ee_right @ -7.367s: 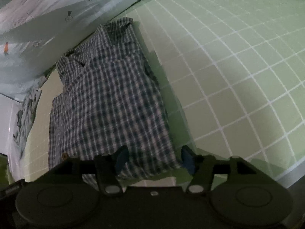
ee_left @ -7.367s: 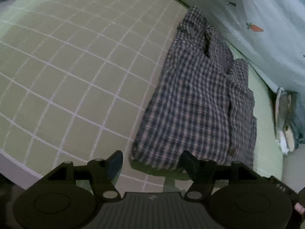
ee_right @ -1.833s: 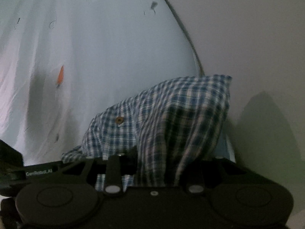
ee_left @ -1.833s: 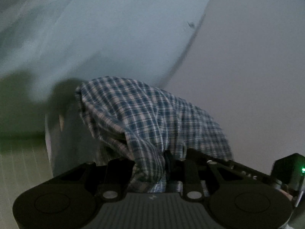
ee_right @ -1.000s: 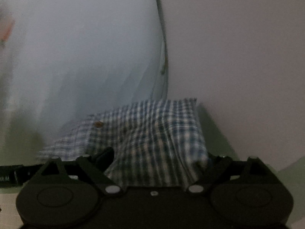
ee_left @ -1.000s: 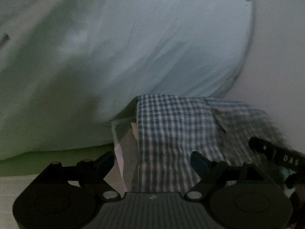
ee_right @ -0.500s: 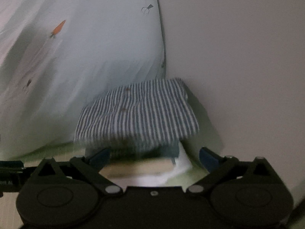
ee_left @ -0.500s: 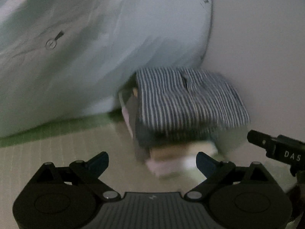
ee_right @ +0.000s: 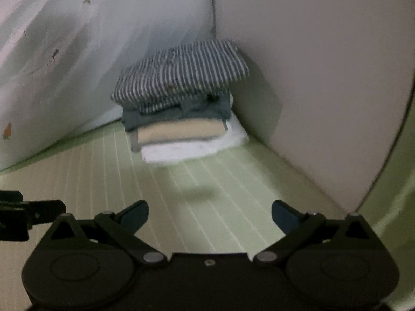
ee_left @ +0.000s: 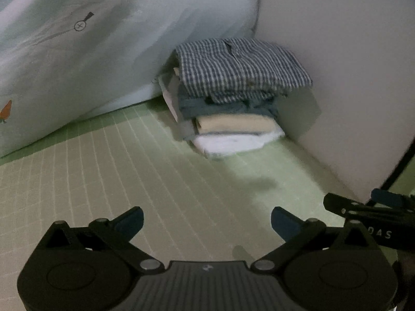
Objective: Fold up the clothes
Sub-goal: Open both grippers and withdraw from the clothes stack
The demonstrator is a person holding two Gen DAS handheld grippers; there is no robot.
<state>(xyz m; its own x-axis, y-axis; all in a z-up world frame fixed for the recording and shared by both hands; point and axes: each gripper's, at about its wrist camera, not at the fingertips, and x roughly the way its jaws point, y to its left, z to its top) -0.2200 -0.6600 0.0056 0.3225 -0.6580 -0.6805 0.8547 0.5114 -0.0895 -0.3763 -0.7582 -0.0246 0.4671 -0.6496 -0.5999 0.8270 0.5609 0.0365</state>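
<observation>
Plaid shirt folded, topping stack of 4 garments in bed corner. Left hand-held gripper opening, nothing between jaws; right hand-held gripper released, empty.

Green grid-lined bed sheet under a folded clothes stack, white bottommost.

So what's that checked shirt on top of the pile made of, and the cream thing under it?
The checked shirt looks like thin woven cotton or a blend, matte: its edges droop softly over the pile and it shows a button. The cream piece looks thicker and softer, perhaps knit or fleece, judging by its rounded, plump fold. Blur leaves both uncertain.
</observation>
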